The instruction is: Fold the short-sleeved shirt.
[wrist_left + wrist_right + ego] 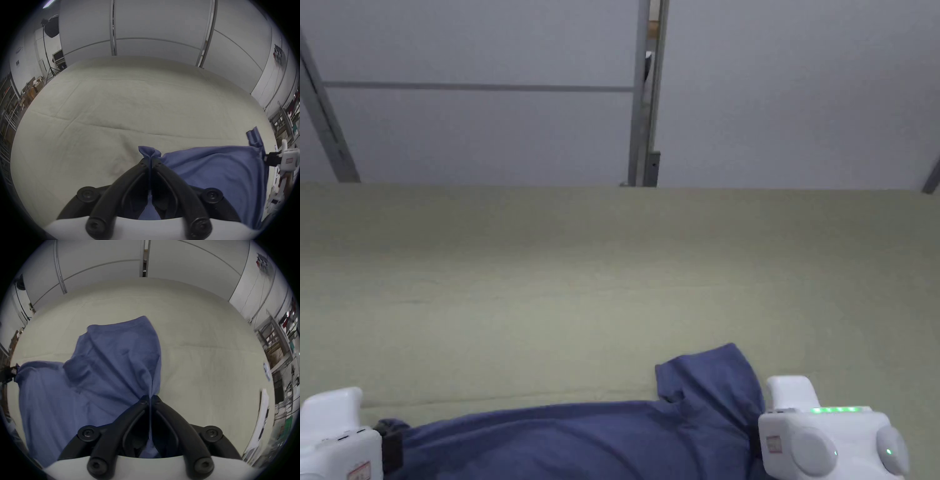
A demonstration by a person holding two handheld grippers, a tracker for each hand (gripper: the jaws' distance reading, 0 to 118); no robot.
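Head view: from above and behind, facing forward across the surface (612,262) toward the panel wall (475,125).
Left gripper view: low and close over the surface, facing forward, its own jaws at bottom centre.
Right gripper view: the same low forward facing, close on the shirt (100,369).
Shared: surface, shirt, panel wall.
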